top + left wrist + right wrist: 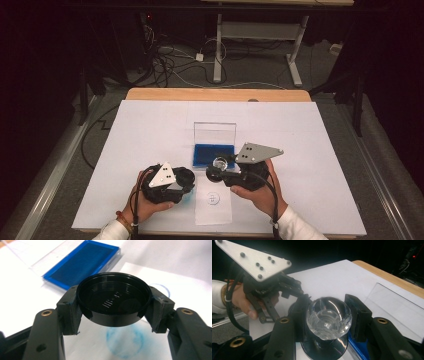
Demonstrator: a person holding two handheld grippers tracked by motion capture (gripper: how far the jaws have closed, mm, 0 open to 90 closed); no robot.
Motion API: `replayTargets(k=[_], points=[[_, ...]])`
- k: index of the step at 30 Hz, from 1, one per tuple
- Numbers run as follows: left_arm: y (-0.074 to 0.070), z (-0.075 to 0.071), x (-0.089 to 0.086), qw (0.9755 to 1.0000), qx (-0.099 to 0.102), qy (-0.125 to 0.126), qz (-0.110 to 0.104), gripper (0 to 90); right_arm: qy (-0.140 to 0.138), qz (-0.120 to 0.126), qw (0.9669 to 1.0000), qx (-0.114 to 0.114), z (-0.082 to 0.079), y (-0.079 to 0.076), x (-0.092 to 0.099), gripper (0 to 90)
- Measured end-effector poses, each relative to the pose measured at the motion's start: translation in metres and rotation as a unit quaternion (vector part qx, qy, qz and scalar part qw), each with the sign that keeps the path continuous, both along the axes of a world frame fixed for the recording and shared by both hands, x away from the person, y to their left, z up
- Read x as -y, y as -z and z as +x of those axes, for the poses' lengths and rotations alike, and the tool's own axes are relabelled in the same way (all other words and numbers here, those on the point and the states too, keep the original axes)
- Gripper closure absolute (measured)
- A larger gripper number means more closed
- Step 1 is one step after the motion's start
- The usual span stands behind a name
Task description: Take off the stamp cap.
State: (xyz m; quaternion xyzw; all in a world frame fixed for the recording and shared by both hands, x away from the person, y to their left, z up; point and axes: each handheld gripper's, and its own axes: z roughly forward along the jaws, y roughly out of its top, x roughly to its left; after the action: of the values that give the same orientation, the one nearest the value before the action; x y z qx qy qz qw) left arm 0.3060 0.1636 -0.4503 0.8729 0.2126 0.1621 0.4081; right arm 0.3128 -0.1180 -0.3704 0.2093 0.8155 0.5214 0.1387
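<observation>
Holding black cap clamped in left gripper, hollow side up, above blue ring print on paper sheet. Right gripper clamped on clear-knobbed stamp; blue ink pad at 12 o'clock. Advised: keep cap level, lower stamp base squarely, avoid smearing ink.

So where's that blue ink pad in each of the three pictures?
High view: the blue ink pad lies mid-table on the white sheet.
Left gripper view: upper left, behind the black cap.
Right gripper view: a blue sliver at the bottom, right of the glass-knobbed stamp.
Shared landmark: the clear lid along the pad's long side.
</observation>
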Motion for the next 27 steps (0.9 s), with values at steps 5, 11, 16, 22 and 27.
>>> replayTargets(k=[5, 11, 16, 22, 27], points=[[-0.003, -0.003, -0.010, 0.9999, 0.011, -0.005, 0.010, 36.8, 0.007, -0.005, 1.0000, -0.001, 0.001, -0.002, 0.009, 57.1], [-0.007, -0.008, -0.022, 0.9996, 0.021, -0.009, 0.014, 36.8, 0.018, -0.014, 0.9997, 0.000, 0.001, -0.004, 0.018, 57.1], [-0.010, -0.013, -0.033, 0.9994, 0.026, -0.018, 0.012, 36.8, 0.025, -0.016, 0.9995, -0.002, 0.001, -0.004, 0.026, 57.1], [-0.010, -0.017, -0.043, 0.9993, 0.026, -0.024, 0.009, 36.8, 0.031, -0.024, 0.9992, 0.002, 0.001, -0.003, 0.029, 57.1], [-0.007, -0.022, -0.054, 0.9988, 0.021, -0.044, -0.006, 36.8, 0.033, -0.027, 0.9991, 0.004, 0.003, -0.004, 0.031, 57.1]])
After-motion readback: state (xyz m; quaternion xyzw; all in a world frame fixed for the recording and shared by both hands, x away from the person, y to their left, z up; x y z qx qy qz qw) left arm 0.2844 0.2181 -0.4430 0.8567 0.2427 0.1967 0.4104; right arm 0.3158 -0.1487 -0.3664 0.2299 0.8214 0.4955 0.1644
